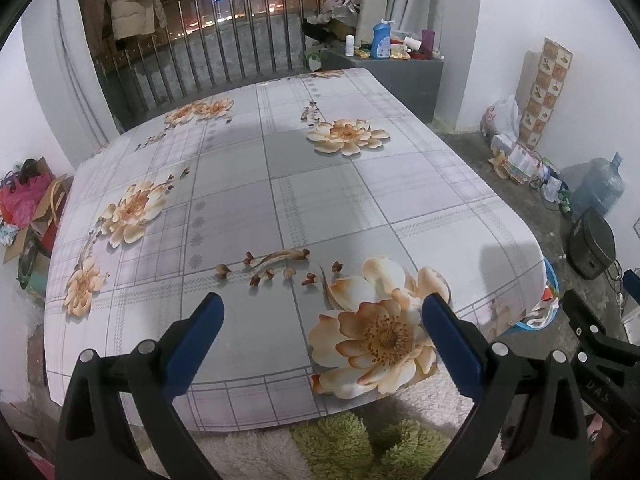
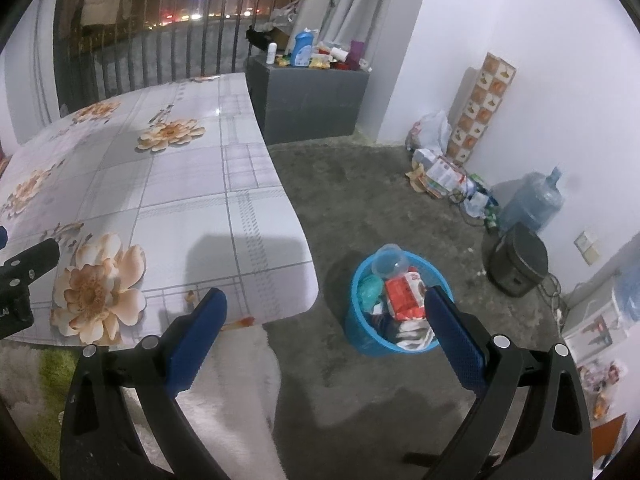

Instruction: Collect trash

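1. While both tools hang at the near edge of the table (image 1: 280, 200), the left gripper (image 1: 322, 320) has its blue fingers (image 1: 198, 344) spread wide, holding nothing.
2. Off the table's near right corner, the right gripper (image 2: 326, 316) is likewise spread and empty.
3. Below that corner, a blue basket (image 2: 368, 338) stands on the concrete floor (image 2: 380, 192), filled with trash: a red-and-white wrapper (image 2: 404, 292) and a clear plastic cup (image 2: 388, 260).
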Demonstrator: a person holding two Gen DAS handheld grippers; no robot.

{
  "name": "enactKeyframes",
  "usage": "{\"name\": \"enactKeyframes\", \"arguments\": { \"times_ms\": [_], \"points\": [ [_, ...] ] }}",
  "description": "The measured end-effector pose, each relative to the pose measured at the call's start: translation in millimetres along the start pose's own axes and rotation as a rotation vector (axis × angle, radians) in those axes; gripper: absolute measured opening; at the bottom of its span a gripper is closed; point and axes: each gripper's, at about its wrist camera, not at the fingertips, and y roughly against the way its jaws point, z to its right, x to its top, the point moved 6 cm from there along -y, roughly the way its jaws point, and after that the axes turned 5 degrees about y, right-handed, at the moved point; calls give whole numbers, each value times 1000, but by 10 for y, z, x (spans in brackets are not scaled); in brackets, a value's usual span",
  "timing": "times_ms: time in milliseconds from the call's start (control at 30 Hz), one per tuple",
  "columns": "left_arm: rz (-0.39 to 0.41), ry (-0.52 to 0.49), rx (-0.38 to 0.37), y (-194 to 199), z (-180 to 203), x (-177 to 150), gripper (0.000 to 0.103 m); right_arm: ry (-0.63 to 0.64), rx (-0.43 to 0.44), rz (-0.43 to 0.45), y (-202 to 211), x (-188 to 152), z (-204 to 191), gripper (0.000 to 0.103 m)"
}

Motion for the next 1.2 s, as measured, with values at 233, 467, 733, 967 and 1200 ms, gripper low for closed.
{"name": "enactKeyframes", "arguments": {
  "times_ms": [233, 467, 733, 967, 1200],
  "points": [
    [3, -11, 0, 21, 33, -2, 97, 0, -16, 8, 29, 7, 38, 95],
    [5, -13, 11, 29, 26, 13, 97, -20, -31, 6, 33, 3, 128, 95],
    [7, -15, 13, 34, 25, 19, 97, -28, -34, 0, 30, -24, 161, 95],
    [6, -12, 16, 36, 17, 36, 97, -29, -32, 2, 23, -26, 179, 95],
    [5, -13, 18, 35, 4, 44, 97, -28, -32, 1, 23, -29, 176, 95]
  ]
}}
